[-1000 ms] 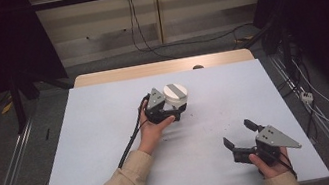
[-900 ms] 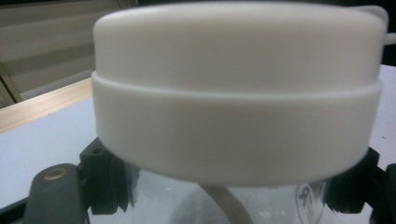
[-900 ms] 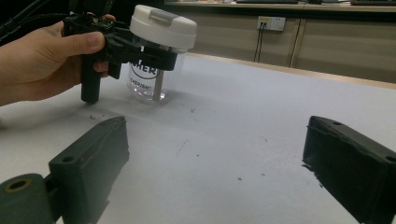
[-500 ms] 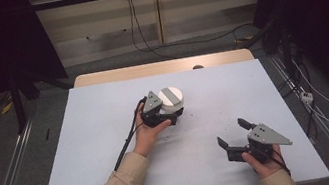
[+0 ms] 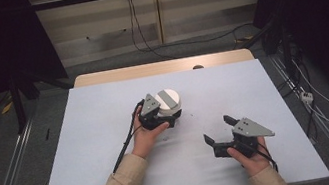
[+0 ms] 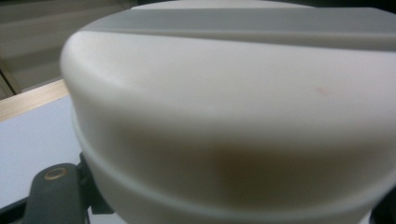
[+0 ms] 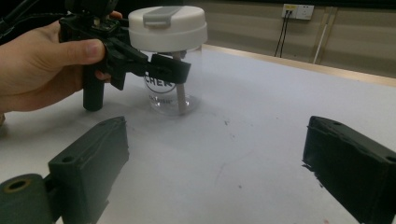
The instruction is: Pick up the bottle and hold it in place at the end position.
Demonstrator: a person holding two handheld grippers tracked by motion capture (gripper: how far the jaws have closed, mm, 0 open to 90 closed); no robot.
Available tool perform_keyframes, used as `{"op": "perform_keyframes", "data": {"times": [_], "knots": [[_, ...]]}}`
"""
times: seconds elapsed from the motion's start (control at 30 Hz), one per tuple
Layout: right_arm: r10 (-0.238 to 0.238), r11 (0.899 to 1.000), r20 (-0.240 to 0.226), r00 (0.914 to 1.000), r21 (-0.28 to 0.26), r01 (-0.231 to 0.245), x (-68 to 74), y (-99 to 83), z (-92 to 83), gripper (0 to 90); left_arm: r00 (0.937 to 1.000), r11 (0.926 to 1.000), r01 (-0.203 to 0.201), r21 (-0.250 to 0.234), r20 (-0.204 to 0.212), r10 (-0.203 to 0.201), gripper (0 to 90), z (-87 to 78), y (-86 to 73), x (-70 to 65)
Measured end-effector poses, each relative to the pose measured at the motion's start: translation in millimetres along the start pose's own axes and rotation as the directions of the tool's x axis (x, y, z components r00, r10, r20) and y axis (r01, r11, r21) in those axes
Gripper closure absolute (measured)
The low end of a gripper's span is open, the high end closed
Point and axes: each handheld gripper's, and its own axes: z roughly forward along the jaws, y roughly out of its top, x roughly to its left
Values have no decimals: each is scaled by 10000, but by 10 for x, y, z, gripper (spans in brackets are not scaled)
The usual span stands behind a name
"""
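Gripping the jar point(image 5: 170, 102) just under its white lid point(image 7: 167, 21), left gripper point(image 5: 165, 117) clamps tight; right gripper point(image 5: 221, 130) hovers nearby, jaws wide apart.

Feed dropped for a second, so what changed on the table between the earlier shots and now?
The right tongs, open and holding nothing, slid left across the table toward the jar. The left tongs stayed clamped on the clear jar just below its white lid, and the jar stands where it stood.
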Motion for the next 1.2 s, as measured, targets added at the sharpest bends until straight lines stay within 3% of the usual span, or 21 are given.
{"op": "perform_keyframes", "data": {"times": [0.33,0.6,0.9,1.03,1.2], "knots": [[113,9998,-320,9994,175,-107,127,148,244,87,10000,10000,75,8,22,-75,187,5,-4,3],[332,9990,-245,9991,301,-324,180,231,388,112,10000,10000,48,31,11,-48,187,8,-4,6],[218,9987,-235,9995,467,-207,203,389,543,108,10000,9999,83,61,11,-83,187,11,-4,5],[301,9986,-255,9992,443,-289,216,466,610,153,10000,9999,85,61,2,-85,187,11,-4,5],[337,9984,-325,9989,472,-321,234,526,666,283,10000,10000,75,50,-5,-75,187,11,-5,3]]}}
